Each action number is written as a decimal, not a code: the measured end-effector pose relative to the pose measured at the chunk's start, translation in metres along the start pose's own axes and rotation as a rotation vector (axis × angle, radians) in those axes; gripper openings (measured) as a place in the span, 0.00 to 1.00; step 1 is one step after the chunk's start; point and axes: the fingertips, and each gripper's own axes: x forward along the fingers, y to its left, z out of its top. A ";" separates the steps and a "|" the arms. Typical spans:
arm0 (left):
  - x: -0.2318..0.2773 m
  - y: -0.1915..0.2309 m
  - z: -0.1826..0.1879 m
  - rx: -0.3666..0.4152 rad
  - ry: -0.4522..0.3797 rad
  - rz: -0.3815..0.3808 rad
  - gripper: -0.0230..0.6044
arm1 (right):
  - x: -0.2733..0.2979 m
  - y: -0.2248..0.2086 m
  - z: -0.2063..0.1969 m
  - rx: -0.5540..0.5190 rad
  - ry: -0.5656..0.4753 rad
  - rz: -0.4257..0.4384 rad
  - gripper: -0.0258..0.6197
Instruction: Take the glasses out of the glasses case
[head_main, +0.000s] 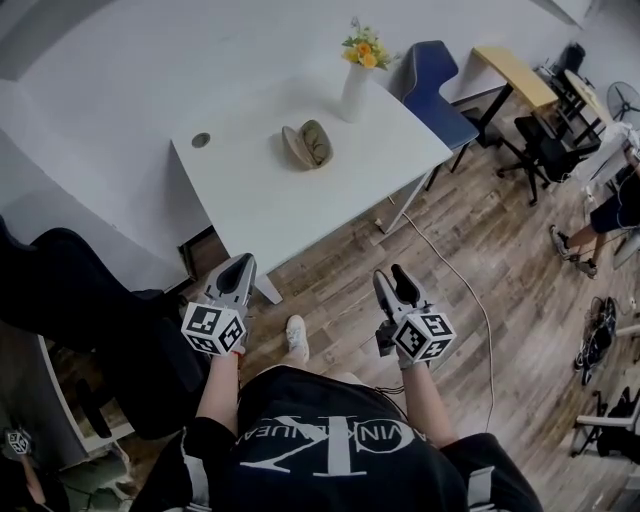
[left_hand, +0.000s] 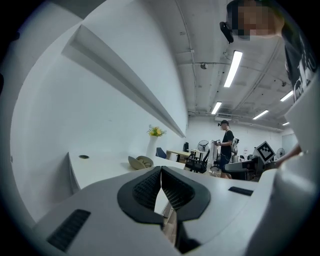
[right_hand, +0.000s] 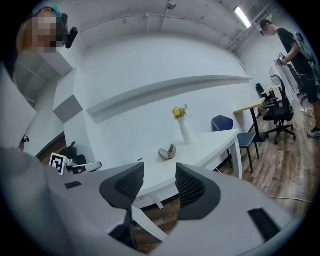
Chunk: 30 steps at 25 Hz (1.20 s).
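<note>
glasses case (head_main: 307, 145) lies open like a clamshell near the middle of the white table (head_main: 260, 200), its two halves spread side by side. one half looks darker inside, but from here i can't tell whether the glasses are in it. a white vase (head_main: 353, 92) with yellow and orange flowers (head_main: 365, 48) stands upright just beyond it toward the table's far corner, apart from the case. a small round grommet (head_main: 201, 140) sits in the tabletop on the other side.

the person stands back from the table on the wood floor (head_main: 470, 230), one white shoe (head_main: 296, 335) forward, with both tools held low at waist height, well short of the table edge. the left gripper (head_main: 238, 262) has its jaws pressed together, ribbed pads meeting at the tips with nothing between them. the right gripper (head_main: 390, 275) has its jaws parted, and only table and floor show through the gap. both point toward the table, neither touching anything on it.

a blue chair (head_main: 435, 85) is pulled up at the table's right end. a wooden desk (head_main: 515, 72) and black office chairs (head_main: 540, 150) stand further off. a thin cable (head_main: 470, 290) trails across the floor.
</note>
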 end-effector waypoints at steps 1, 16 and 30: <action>0.005 0.003 0.000 0.000 0.006 -0.004 0.06 | 0.007 0.000 0.000 0.002 0.006 0.002 0.33; 0.074 0.069 -0.017 -0.051 0.087 -0.014 0.06 | 0.109 -0.007 -0.001 0.024 0.073 0.018 0.33; 0.130 0.131 -0.018 -0.074 0.096 -0.040 0.06 | 0.192 -0.010 0.000 0.015 0.100 0.002 0.33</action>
